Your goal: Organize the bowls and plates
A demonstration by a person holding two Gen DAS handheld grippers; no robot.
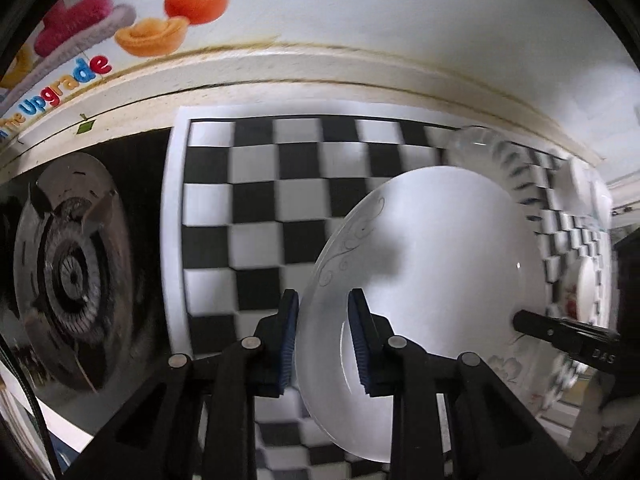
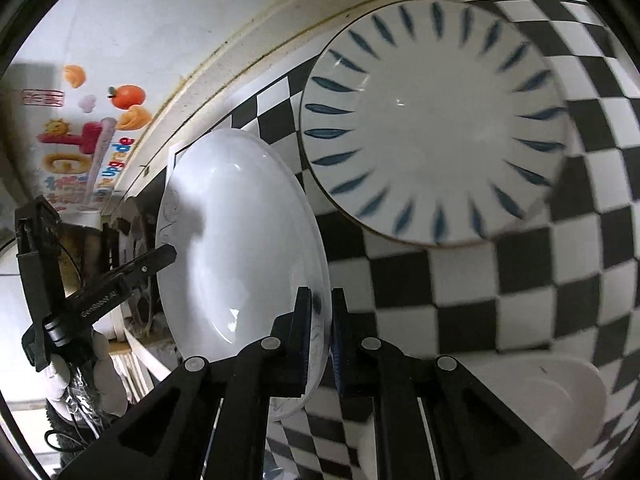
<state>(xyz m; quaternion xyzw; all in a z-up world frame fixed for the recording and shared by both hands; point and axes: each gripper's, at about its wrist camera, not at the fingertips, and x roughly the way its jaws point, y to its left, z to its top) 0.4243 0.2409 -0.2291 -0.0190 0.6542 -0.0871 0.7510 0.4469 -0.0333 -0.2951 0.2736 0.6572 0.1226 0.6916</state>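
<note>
A white plate (image 1: pixel 432 256) with a thin grey scroll pattern is held up off the checkered mat (image 1: pixel 256 208) by both grippers. My left gripper (image 1: pixel 323 340) is shut on its near rim. My right gripper (image 2: pixel 320 340) is shut on the opposite rim of the same plate (image 2: pixel 236 240). A white bowl with blue leaf strokes (image 2: pixel 432 120) lies on the mat (image 2: pixel 480 288) behind the plate; its rim shows in the left wrist view (image 1: pixel 516 176). The right gripper's body shows at the right of the left wrist view (image 1: pixel 560 332).
A gas burner (image 1: pixel 72 276) lies left of the mat. A white dish (image 2: pixel 560 400) sits at the lower right, and a flower-patterned dish (image 1: pixel 584 292) at the far right. A wall with colourful stickers (image 1: pixel 176 12) runs behind the counter.
</note>
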